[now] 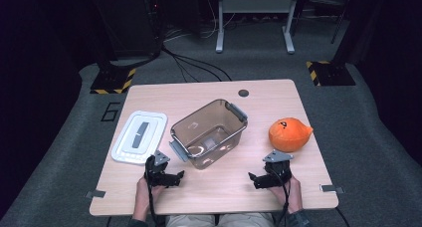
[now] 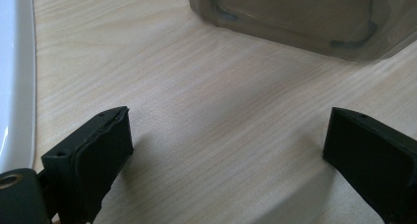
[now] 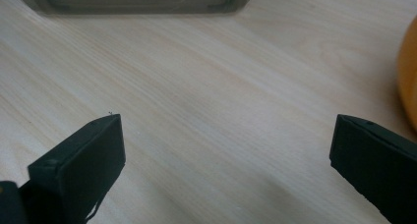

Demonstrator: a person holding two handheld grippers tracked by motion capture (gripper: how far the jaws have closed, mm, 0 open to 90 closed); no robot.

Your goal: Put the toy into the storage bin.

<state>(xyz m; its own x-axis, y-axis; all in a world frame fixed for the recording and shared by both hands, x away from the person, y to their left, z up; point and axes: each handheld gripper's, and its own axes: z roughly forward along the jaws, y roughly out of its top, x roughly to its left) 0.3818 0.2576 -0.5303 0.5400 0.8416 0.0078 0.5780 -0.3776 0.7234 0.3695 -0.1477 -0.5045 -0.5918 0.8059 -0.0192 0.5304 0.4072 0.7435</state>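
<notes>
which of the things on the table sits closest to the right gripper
The round orange plush toy, just beyond the right gripper. The clear brown plastic bin and white plastic lid lie farther left.

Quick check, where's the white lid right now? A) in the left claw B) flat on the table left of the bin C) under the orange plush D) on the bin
B: the white lid lies flat on the table, left of the open clear bin, apart from both claws.

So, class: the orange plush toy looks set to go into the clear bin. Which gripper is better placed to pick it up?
Probably the right gripper: open, empty, nearest the orange plush toy. The left gripper lies beyond the clear bin.
</notes>
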